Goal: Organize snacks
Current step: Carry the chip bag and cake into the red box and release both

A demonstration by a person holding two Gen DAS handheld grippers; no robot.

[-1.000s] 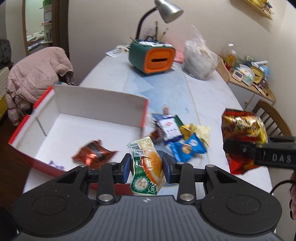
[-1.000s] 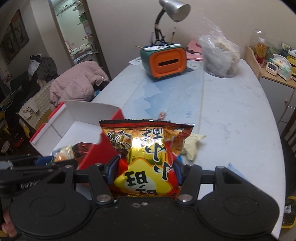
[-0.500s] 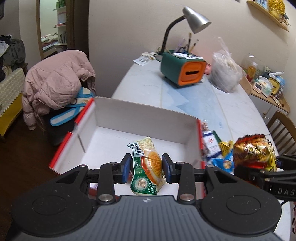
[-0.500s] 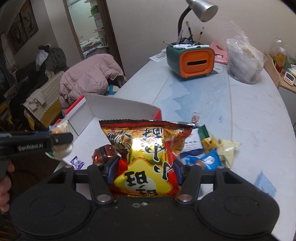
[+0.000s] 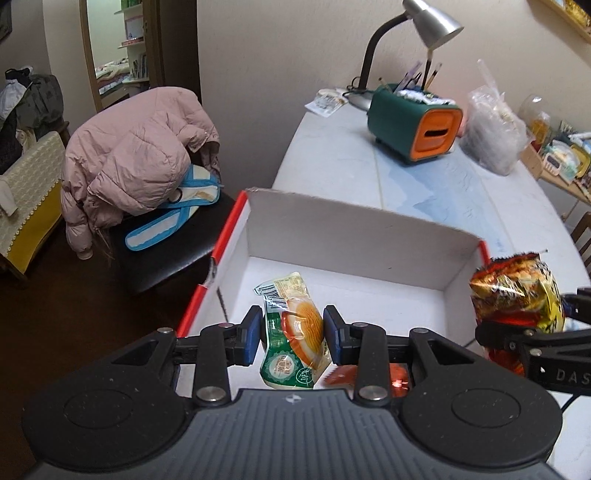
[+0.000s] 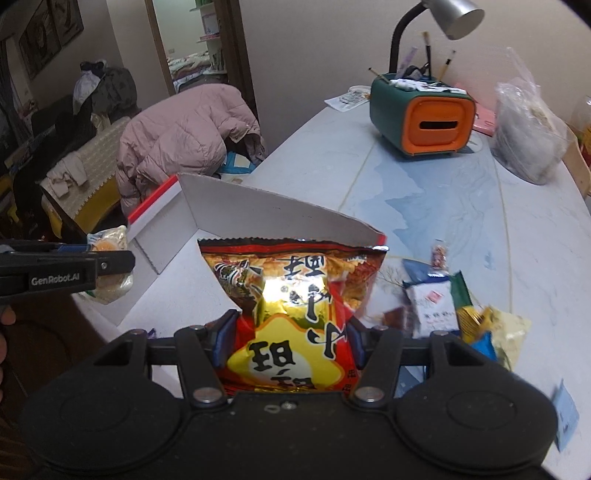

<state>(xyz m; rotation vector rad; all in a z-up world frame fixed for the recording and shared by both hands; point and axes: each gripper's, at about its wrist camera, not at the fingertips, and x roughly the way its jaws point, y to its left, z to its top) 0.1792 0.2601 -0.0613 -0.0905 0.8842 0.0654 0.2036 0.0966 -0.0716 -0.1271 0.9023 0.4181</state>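
My left gripper [image 5: 293,334] is shut on a green and orange snack packet [image 5: 295,332] and holds it over the near left part of the white box with red sides [image 5: 351,229]. My right gripper [image 6: 290,341] is shut on a red and gold chip bag [image 6: 291,306], held over the box's right end; the bag also shows in the left wrist view [image 5: 517,291]. A red wrapped snack [image 5: 369,376] lies in the box, partly hidden by my left fingers. Several loose snack packets [image 6: 443,306] lie on the table to the right of the box.
A green and orange pen holder [image 6: 421,114], a desk lamp [image 5: 417,33] and a clear plastic bag [image 6: 528,133] stand at the table's far end. A chair with a pink jacket [image 5: 136,158] stands left of the table. A wooden chair [image 5: 583,236] is at right.
Both grippers have moved left with their snacks. My left gripper went from beside the box to over its near left part; the chip bag now hangs at the box's right end.
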